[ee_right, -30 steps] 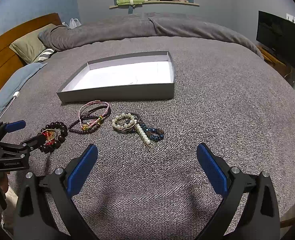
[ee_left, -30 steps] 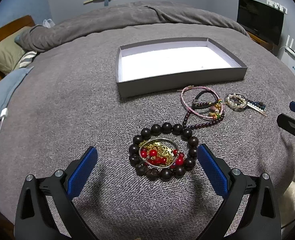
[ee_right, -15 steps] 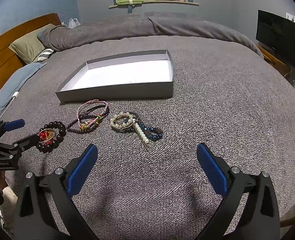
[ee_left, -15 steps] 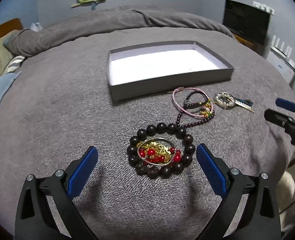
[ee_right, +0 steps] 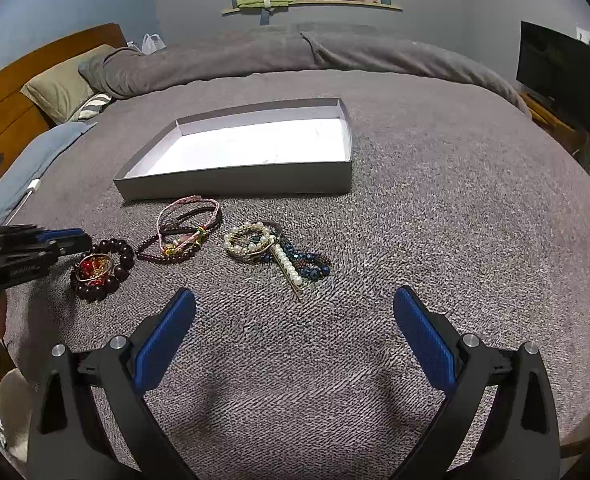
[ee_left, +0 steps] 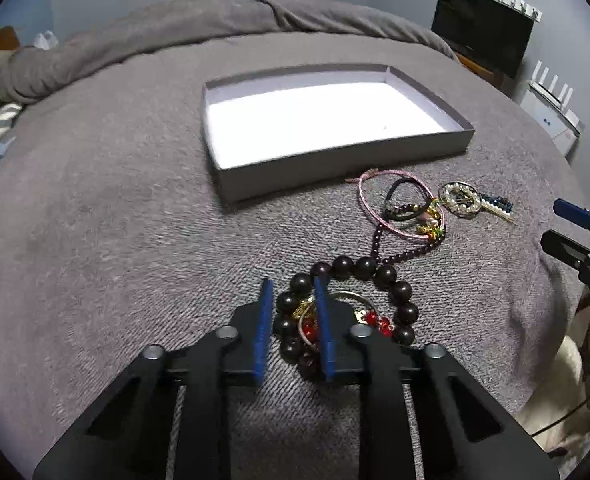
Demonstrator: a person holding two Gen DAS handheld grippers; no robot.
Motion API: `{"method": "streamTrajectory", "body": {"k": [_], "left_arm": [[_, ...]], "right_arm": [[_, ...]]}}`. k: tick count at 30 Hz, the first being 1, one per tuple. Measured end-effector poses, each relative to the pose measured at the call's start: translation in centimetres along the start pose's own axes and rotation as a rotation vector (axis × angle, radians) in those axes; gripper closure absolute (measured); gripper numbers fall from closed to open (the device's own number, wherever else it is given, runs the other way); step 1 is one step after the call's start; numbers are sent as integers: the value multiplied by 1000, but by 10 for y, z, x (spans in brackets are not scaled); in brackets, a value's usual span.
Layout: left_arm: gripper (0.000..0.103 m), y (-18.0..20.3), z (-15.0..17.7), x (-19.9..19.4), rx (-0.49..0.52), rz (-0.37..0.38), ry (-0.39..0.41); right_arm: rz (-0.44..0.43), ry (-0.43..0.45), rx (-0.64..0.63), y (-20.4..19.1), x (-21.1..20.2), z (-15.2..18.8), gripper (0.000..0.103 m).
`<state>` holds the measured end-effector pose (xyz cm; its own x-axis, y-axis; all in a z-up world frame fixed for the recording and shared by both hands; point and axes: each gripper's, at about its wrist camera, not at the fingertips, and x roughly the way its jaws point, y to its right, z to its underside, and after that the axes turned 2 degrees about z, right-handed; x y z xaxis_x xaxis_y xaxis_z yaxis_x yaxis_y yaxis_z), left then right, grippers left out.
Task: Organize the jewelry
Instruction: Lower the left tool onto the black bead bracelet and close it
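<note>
A bracelet of big dark beads (ee_left: 375,270) lies on the grey blanket, with a metal ring, red beads and gold chain (ee_left: 371,316) inside it. My left gripper (ee_left: 292,280) is down on the bracelet's left side, its jaws closing, with dark beads between the blue pads and touching them. In the right wrist view the same gripper (ee_right: 71,240) sits at the bracelet's (ee_right: 115,248) left edge. My right gripper (ee_right: 295,292) stands wide open above bare blanket, just short of the pearl hair clip and blue beads (ee_right: 291,264). Nothing is between its fingers.
A shallow grey box (ee_left: 335,164) with a white floor lies beyond the jewelry. Pink cord loops and a dark purple bead strand (ee_left: 403,204) lie to the right of the big bracelet, then a pearl ring cluster (ee_left: 463,200). Pillows at far left, a TV at right.
The left gripper's jaws went from wide open to nearly together around the dark bracelet's left beads, and the gripper moved in closer to it. The right gripper stayed where it was.
</note>
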<state>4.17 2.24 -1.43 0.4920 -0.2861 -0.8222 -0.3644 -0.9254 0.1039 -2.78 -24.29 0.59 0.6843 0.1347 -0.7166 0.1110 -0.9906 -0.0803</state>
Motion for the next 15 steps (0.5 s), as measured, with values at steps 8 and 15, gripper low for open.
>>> {"method": "streamTrajectory", "body": {"k": [8, 15], "left_arm": [[85, 13, -8, 20, 154, -21, -91], [76, 6, -14, 35, 181, 28, -154]], "right_arm": [[-11, -5, -15, -6, 0, -1, 5], [-31, -10, -18, -11, 1, -2, 5]]}}
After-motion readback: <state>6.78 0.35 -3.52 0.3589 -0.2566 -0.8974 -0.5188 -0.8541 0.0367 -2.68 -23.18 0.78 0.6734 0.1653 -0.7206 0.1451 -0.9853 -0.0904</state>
